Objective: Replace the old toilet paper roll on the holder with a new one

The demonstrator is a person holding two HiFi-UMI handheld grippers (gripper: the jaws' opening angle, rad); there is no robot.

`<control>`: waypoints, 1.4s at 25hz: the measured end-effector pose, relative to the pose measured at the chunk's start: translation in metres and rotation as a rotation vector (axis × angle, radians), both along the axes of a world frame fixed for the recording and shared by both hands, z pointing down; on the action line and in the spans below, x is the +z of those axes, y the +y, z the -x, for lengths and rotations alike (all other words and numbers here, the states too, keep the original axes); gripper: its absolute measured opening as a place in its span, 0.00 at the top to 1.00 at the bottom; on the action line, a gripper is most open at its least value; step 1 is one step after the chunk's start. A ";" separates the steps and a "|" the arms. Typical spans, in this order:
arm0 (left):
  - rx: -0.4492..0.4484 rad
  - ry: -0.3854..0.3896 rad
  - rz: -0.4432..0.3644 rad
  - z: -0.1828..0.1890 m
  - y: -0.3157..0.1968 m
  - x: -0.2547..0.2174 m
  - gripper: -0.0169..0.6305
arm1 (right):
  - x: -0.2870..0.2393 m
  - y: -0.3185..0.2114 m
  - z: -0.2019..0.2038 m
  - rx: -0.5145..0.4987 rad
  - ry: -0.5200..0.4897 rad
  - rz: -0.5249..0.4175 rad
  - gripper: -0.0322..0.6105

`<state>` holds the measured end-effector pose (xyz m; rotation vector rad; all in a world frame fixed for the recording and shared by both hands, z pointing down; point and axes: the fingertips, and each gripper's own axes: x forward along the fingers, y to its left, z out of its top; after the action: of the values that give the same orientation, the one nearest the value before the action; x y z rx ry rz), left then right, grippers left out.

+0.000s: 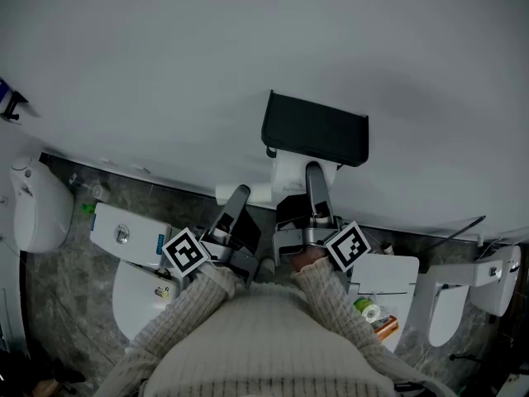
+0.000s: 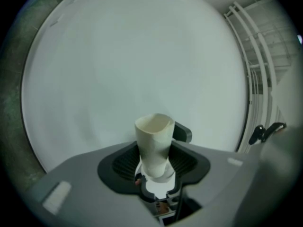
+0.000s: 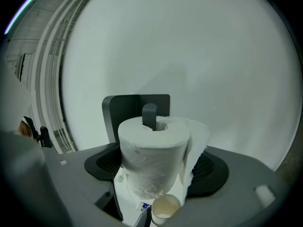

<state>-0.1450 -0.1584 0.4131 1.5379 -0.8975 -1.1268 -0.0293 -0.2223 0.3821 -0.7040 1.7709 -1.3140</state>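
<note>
the right gripper (image 3: 156, 167) clamps the new toilet paper roll (image 3: 150, 155) at the black wall holder (image 3: 124, 110), the peg (image 3: 149, 116) showing at its core, likely to seat it, while the left gripper (image 2: 154, 163) grips the empty cardboard tube (image 2: 154, 143) clear, off the holder's left edge.

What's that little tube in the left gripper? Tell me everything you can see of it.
The tube is an empty cardboard core, off-white and bare of paper. It is hollow, and its open far rim looks slightly dented and points toward the pale wall. The left gripper clamps its near end between ribbed black pads.
</note>
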 end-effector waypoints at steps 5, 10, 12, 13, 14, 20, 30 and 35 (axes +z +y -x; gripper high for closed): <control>0.000 0.001 -0.002 0.004 0.004 0.001 0.70 | -0.001 0.004 0.003 -0.016 0.000 -0.003 0.31; 0.021 0.004 0.001 0.001 0.006 0.001 0.70 | 0.000 0.010 0.001 -0.026 0.012 -0.004 0.30; 0.036 0.002 0.003 -0.002 0.007 0.003 0.70 | 0.003 0.013 -0.003 -0.025 0.021 0.005 0.30; 0.043 0.003 0.006 -0.003 0.010 0.004 0.70 | 0.004 0.017 -0.004 -0.026 0.026 0.010 0.31; 0.046 0.004 0.008 -0.003 0.012 0.006 0.70 | 0.006 0.021 -0.005 -0.028 0.030 0.015 0.31; 0.083 0.010 0.000 -0.014 0.015 0.006 0.70 | 0.018 0.039 -0.012 -0.052 0.041 0.055 0.31; 0.179 0.005 -0.002 -0.045 0.020 0.009 0.70 | 0.020 0.069 -0.025 -0.098 0.175 0.025 0.59; 0.202 -0.008 -0.006 -0.055 0.020 0.009 0.70 | 0.016 0.079 -0.029 -0.119 0.222 -0.017 0.78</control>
<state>-0.0901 -0.1384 0.4223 1.5995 -0.7262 -0.9792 0.0001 -0.1434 0.3984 -0.7697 2.0265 -1.3399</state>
